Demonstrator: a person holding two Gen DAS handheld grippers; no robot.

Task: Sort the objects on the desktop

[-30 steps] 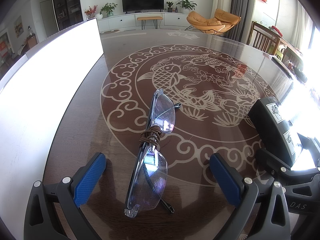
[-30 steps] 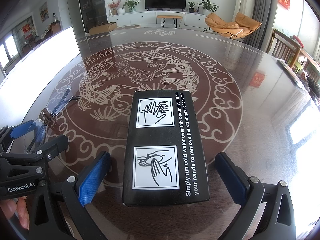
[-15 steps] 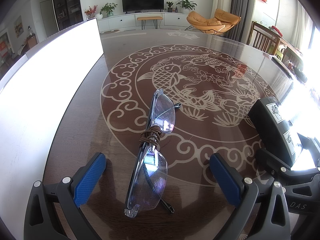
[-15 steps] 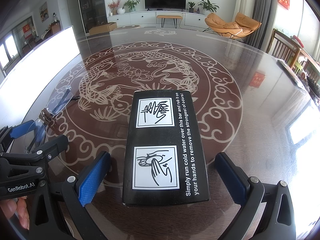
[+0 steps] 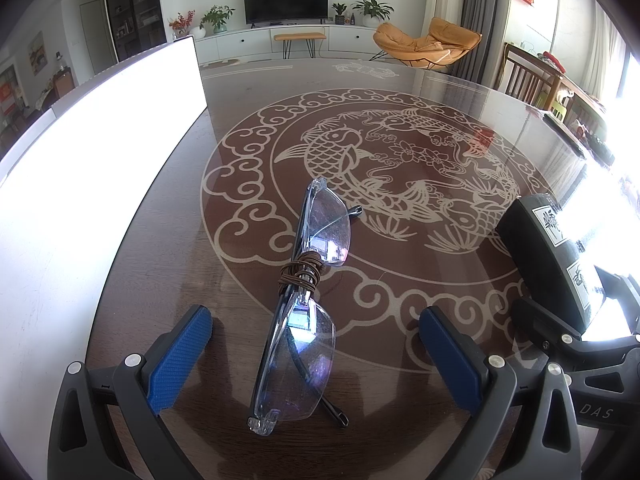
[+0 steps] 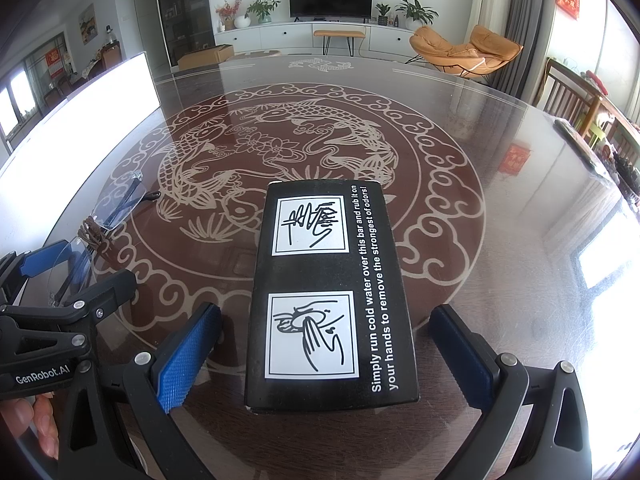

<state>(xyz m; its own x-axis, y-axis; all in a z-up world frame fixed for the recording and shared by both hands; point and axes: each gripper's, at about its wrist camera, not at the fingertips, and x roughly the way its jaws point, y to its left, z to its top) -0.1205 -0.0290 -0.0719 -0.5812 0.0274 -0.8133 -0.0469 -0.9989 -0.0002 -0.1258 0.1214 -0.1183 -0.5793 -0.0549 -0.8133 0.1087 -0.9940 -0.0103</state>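
Glasses [image 5: 306,300] lie folded on our table [image 5: 400,112] between the spread fingers of our left gripper [image 5: 316,354], while the black box [image 6: 332,292] at three o'clock sits inside our right gripper [image 6: 326,356], likewise wide apart.

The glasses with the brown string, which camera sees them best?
The left wrist view: the glasses lie whole between its open gripper fingers, brown cord plain. The right wrist view shows them small at its left edge, partly behind the left gripper.
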